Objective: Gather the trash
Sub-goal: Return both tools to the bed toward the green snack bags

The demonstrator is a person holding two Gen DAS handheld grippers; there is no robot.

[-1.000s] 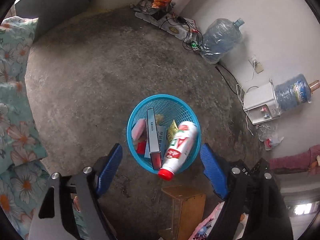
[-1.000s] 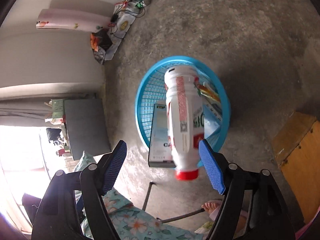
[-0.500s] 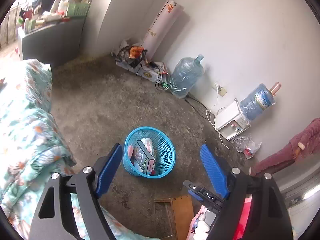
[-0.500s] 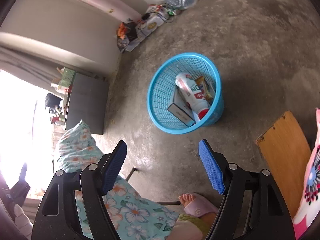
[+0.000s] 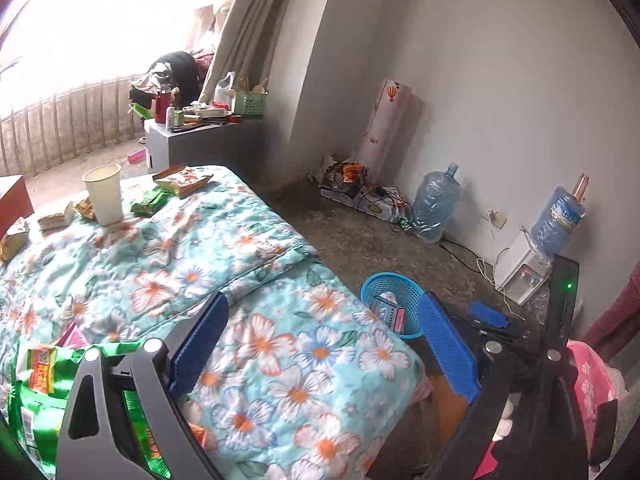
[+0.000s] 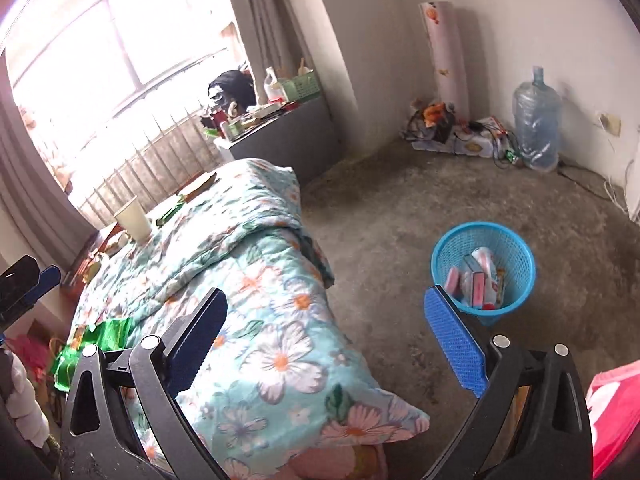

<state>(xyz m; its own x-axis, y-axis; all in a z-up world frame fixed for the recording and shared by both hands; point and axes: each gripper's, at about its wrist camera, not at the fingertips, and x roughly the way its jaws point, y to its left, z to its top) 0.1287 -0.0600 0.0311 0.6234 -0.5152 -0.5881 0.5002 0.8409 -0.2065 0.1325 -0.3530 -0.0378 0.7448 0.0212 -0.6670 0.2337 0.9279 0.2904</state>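
A blue mesh trash basket stands on the concrete floor and holds a white bottle, boxes and wrappers; it also shows in the left wrist view. Trash lies on the floral quilt: a paper cup, green wrappers, a snack packet and a large green bag at the near left. My left gripper is open and empty above the quilt's near end. My right gripper is open and empty, over the quilt's corner, left of the basket.
Two water jugs and a white dispenser stand along the wall with cables and a power strip. A grey cabinet with clutter stands by the window. A pink bag lies at the right edge.
Both grippers have risen and swung away from the basket toward the bed. The white bottle, held over the basket a second ago, now lies inside it. Both grippers stay open.
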